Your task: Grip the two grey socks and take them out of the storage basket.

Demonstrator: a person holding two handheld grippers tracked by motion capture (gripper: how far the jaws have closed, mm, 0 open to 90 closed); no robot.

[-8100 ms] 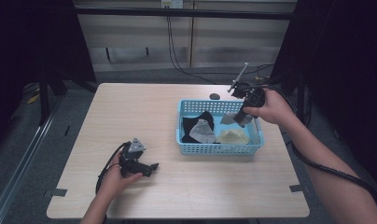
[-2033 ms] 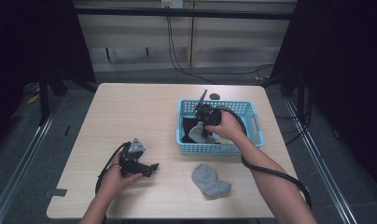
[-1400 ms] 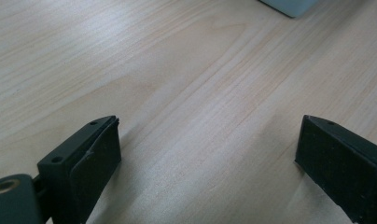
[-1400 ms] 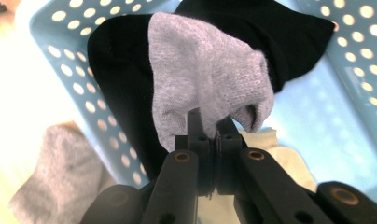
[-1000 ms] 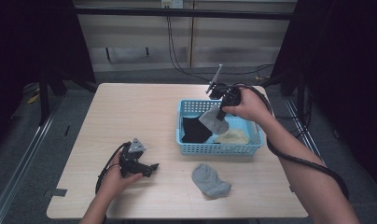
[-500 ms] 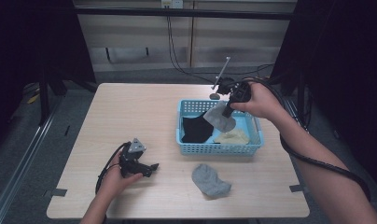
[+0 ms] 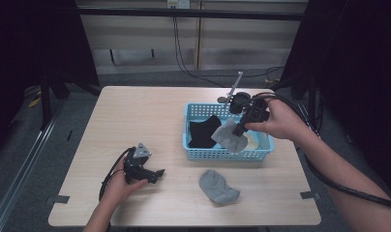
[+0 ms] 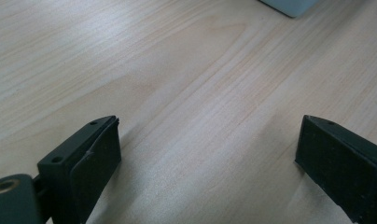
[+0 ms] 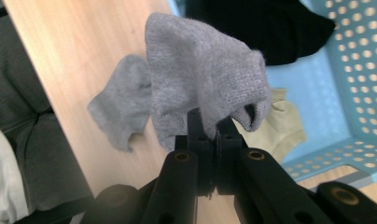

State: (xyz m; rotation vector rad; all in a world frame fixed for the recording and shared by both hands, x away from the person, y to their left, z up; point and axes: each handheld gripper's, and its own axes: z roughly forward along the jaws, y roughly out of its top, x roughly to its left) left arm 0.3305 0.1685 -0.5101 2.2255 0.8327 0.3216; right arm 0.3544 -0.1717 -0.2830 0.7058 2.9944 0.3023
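Note:
My right gripper (image 7: 239, 127) is shut on a grey sock (image 7: 231, 137), which hangs over the blue basket (image 7: 227, 155). In the right gripper view this held sock (image 9: 205, 88) drapes over the closed jaws. A second grey sock (image 7: 218, 186) lies on the table in front of the basket and appears as a grey sock on the wood (image 9: 119, 109). Inside the basket lie a black sock (image 7: 203, 130) and a pale yellow sock (image 7: 254, 140). My left gripper (image 7: 157, 175) rests open on the table at the near left, with bare wood between its jaws (image 8: 207, 154).
The wooden table (image 7: 135, 121) has open room at its left and back. The basket's wall (image 9: 364, 56) stands to the right of the held sock. Cables and a dark frame stand behind the table. The person's right forearm (image 7: 338, 169) crosses the table's right side.
The right gripper, holding the grey sock, has come down and toward the near side of the basket. The left gripper has stayed still.

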